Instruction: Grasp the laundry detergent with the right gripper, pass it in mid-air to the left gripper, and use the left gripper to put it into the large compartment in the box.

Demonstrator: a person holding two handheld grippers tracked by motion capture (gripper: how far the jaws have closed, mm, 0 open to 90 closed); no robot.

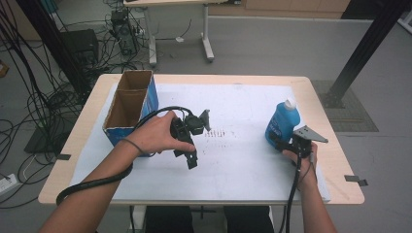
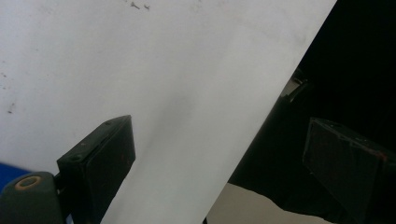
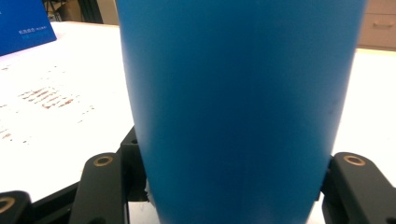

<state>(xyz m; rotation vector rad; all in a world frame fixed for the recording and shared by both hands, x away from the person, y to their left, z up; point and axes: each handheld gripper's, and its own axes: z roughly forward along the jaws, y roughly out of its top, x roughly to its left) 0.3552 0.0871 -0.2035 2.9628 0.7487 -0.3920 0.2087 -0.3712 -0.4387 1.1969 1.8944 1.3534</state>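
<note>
Over at the right end of the white sheet (image 1: 243, 160), well away from the cardboard box (image 1: 130, 104), I've got my right gripper (image 1: 291, 143) clamped low on the blue bottle (image 1: 283, 121). From the right gripper view the bottle's (image 3: 238, 107) body sits square between the two jaws, so the hold looks decent. My left gripper (image 1: 192, 145) is parked between the box and the bottle, closer to the box, jaws wide apart with nothing in them, just white sheet (image 2: 140, 70) underneath.

My guess is the bottle's headed for the box, which stands open at the top. Tips from me: grip's down near the base, so it's top-heavy, so I'd lift straight up first and keep it upright. Go slow across toward the box, and clear the box's near wall before lowering. Left gripper should stay out of the path, or steady the box if it wants to slide.
</note>
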